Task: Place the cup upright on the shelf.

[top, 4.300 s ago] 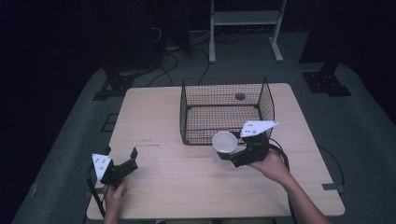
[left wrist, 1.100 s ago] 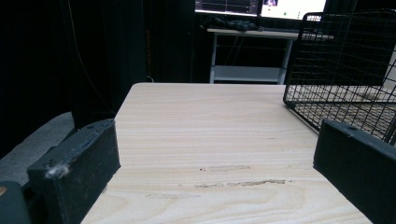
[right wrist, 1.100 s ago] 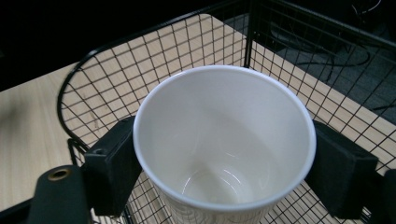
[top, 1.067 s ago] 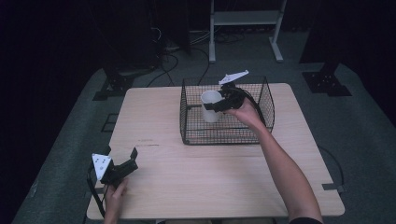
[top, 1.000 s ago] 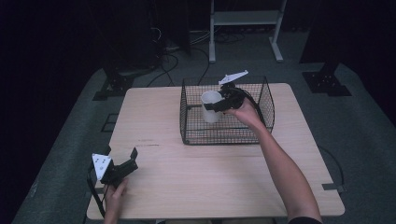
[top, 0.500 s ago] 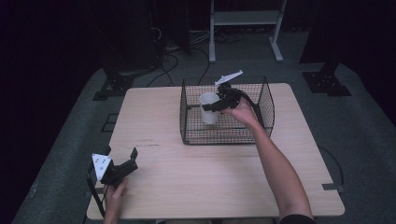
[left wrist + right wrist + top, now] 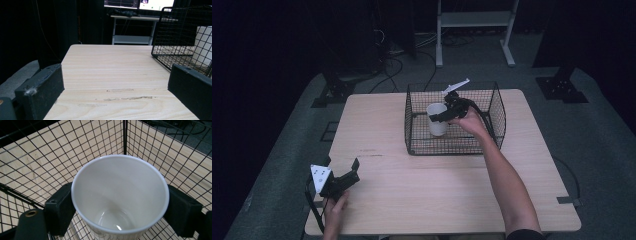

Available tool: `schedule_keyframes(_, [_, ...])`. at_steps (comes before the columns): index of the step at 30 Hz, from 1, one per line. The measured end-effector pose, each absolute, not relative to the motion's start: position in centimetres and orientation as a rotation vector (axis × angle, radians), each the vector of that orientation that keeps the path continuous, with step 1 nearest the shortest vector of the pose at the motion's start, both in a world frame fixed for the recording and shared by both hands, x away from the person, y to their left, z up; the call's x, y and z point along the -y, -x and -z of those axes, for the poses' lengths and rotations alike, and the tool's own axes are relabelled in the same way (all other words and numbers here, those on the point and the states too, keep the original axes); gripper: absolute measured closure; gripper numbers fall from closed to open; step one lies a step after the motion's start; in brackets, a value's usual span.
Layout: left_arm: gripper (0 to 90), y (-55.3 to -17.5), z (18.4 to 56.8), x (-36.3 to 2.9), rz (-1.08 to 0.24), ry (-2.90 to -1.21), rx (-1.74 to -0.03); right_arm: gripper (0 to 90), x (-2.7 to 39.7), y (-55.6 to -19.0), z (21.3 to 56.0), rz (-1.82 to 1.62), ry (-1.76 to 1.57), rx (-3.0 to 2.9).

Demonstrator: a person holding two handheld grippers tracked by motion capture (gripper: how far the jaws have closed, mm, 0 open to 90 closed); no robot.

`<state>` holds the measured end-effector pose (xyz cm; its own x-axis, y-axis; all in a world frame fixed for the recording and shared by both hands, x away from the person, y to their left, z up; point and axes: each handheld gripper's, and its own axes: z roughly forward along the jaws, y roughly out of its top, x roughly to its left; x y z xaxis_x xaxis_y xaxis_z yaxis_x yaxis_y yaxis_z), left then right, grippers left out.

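A white cup (image 7: 437, 128) stands upright inside the black wire basket (image 7: 452, 149) at the table's far middle. My right gripper (image 7: 442, 116) reaches into the basket from the right and is shut on the cup. In the right gripper view the two black pads (image 7: 60, 212) press the cup (image 7: 120, 182) just under its rim, with the basket's mesh (image 7: 75, 145) below and around it. I cannot tell whether the cup touches the basket floor. My left gripper (image 7: 356, 171) rests open at the table's near left corner, nothing between its jaws (image 7: 115, 95).
The wooden table (image 7: 432, 200) spreads between the basket and the person. In the left gripper view the basket (image 7: 175, 37) and the cup (image 7: 203, 45) sit off to the right. A white shelf frame (image 7: 472, 20) stands behind the table.
The right gripper has carried the cup from the table in front of the basket over its rim and lowered it inside. The left gripper has stayed put.
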<state>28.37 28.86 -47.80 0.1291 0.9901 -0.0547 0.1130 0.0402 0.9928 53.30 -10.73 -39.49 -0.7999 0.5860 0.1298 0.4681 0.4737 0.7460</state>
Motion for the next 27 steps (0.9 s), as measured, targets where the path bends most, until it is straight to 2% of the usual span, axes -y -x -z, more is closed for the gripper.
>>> schedule_keyframes(27, [0.0, -28.43, 47.79, -28.91, -1.020, -1.310, -1.222, 18.3, 10.86, -53.63, 40.02, -1.179, -0.920, -2.612])
